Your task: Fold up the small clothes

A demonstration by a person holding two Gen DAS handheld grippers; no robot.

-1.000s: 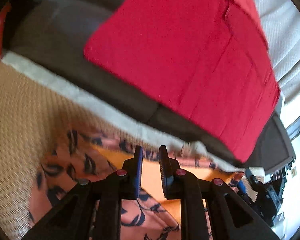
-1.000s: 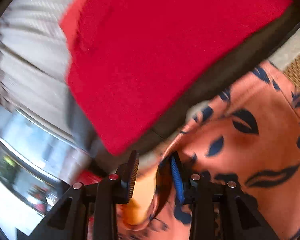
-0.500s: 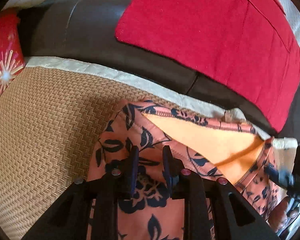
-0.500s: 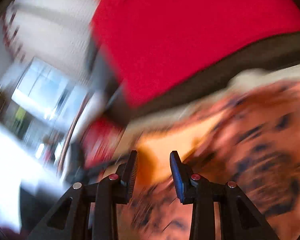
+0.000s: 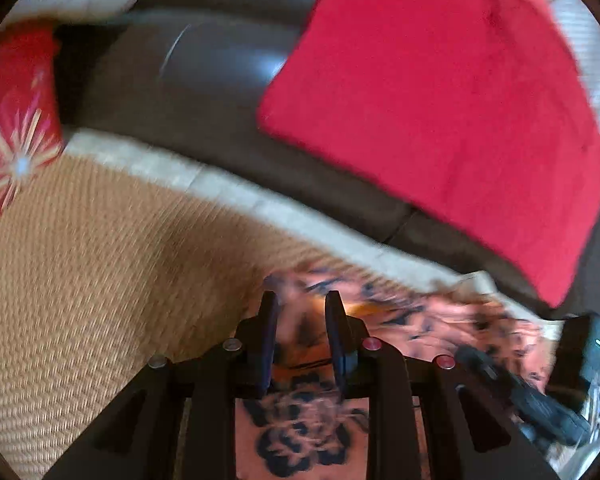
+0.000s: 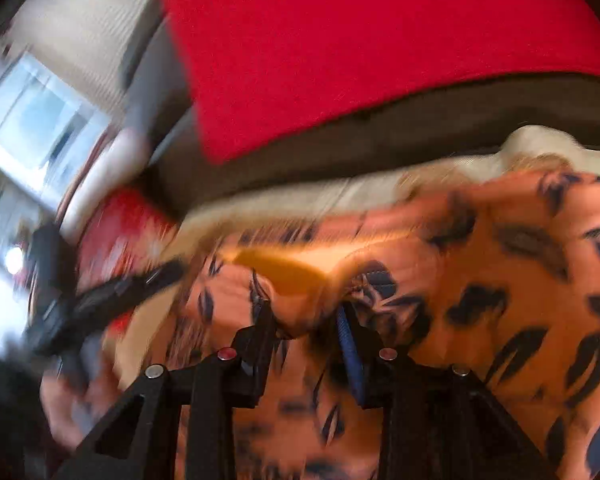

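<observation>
A: Nearest first: what is the left claw (image 5: 302,320) doing?

B: Its jaws stand a little apart over the orange floral garment (image 5: 300,436), and they have just been opening. Cloth shows between the pads, but blur hides whether they press it. A second ago they sat closer together on the fabric.

A: And the right claw (image 6: 306,320)?

B: Partly closed on a raised fold of the same garment (image 6: 500,280). A second ago it gripped the edge at the mat's far rim; now that fold is carried over the printed cloth, towards the left claw.

A: So the fold is under way?

B: Likely half done. The garment lies on the woven mat (image 5: 100,260); beyond are the dark sofa (image 5: 220,80) and red cushion (image 5: 440,100).
</observation>
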